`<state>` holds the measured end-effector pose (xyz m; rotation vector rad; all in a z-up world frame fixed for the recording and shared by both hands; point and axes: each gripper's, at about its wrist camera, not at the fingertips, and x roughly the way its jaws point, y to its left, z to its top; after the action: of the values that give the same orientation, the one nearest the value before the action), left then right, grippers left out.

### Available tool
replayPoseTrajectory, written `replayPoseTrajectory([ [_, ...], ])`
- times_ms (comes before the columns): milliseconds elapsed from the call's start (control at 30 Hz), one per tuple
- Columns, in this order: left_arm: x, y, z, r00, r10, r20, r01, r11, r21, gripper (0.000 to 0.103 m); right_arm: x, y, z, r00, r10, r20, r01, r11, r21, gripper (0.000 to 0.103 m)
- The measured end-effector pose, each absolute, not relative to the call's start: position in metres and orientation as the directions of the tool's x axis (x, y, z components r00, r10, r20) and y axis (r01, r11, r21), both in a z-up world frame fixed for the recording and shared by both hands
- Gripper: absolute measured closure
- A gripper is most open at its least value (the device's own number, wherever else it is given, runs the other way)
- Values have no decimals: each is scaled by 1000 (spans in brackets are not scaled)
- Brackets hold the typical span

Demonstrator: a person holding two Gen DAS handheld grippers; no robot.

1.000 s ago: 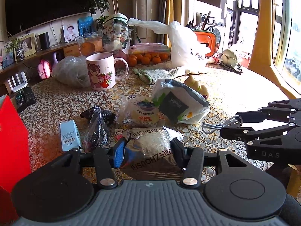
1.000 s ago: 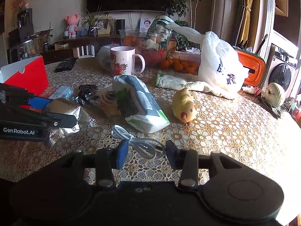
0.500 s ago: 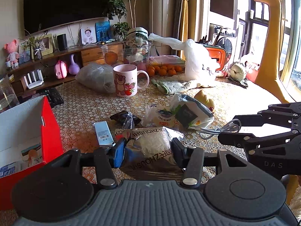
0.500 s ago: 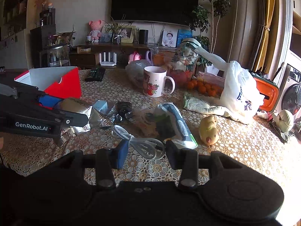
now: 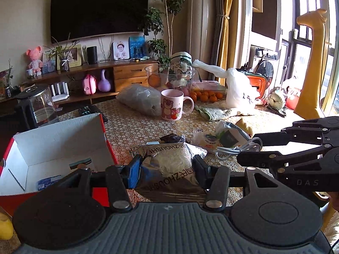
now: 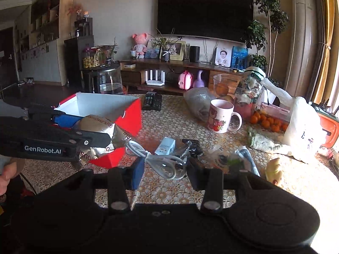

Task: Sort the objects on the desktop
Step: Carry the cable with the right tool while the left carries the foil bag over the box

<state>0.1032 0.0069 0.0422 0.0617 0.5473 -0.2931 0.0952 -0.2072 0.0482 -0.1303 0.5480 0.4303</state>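
Beside the red cardboard box with the white inside (image 5: 63,144), the left gripper (image 5: 167,169) held a silver foil snack packet with dark lettering (image 5: 169,160) between its jaws, which stood partly closed and pressed on the packet's two sides. From the right wrist view the packet (image 6: 95,124) hung at the near open edge of the box (image 6: 129,114), over its rim, clear of the lace-patterned worktop (image 6: 169,122). Inside the box lay a small pale blue carton (image 5: 45,183) and another flat item too dim to make out.

To the right of the box, the right gripper (image 6: 164,169) carried a coiled white cable (image 6: 156,158), its jaws partly closed with the coil between them; whether both pads pressed on it could not be told for sure, but the cable hung off the worktop between them. In the left wrist view the same cable (image 5: 235,148) showed at the tips of the right gripper (image 5: 250,148).

Further right of the box on the worktop lay a small light blue carton (image 6: 166,145), a dark crinkled wrapper (image 6: 190,146), a clear plastic bag with a green-and-white label (image 5: 228,135) and a yellow duck toy (image 6: 274,169). Beyond the box stood a white mug with a pink bear picture (image 5: 171,104)
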Motion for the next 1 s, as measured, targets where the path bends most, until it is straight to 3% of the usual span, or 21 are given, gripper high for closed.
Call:
replayPoseTrajectory([
  [567,92,126,49,841,-125,-527,125,991,-36,52,125,-111,74,683,495,-538,-582,813,9,60],
  [1000,136,190,46,839,-27,-543,32,999,-1,52,173,-53,59,632,492,-598,-614,790,2,60],
])
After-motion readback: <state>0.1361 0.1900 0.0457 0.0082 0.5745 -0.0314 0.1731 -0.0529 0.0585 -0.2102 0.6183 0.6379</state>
